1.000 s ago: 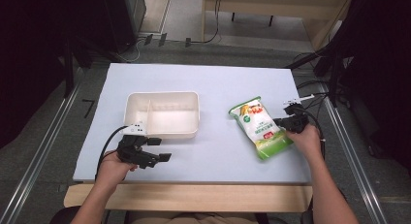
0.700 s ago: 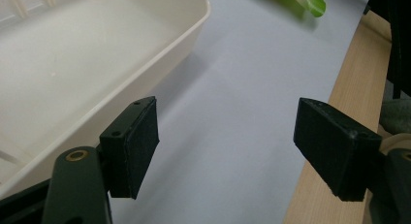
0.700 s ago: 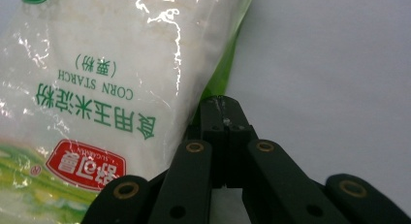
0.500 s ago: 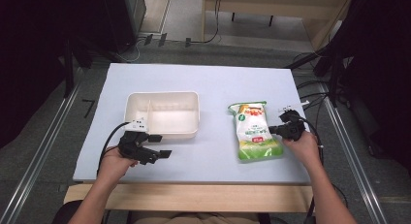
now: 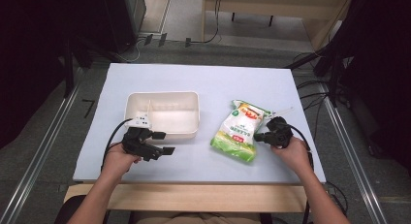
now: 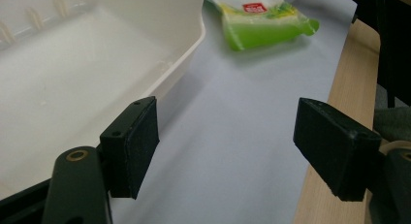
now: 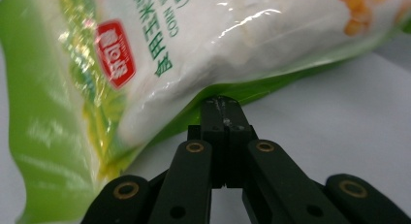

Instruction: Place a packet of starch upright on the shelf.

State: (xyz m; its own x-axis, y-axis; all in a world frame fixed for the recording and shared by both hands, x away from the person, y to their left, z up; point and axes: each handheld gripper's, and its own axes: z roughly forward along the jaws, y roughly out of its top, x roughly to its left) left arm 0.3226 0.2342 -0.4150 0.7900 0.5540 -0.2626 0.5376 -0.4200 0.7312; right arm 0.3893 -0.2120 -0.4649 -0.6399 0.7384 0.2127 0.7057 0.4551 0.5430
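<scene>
Looking down from the high view, the snack bag lies flat on the white table cover, to the right of the cream tray and apart from it. At its right edge sits the right gripper, while the left gripper waits just in front of the tray's near wall.

Over to the left gripper view: the left gripper has its jaws spread wide with nothing between them, the tray beside one pad and the bag well off beyond.

Now the right gripper view: the right gripper has its jaws pressed together, pinching the bag's green edge seam.

So the grasp looks made; I judge that lifting the bag and carrying it across into the tray remain to be done.
</scene>
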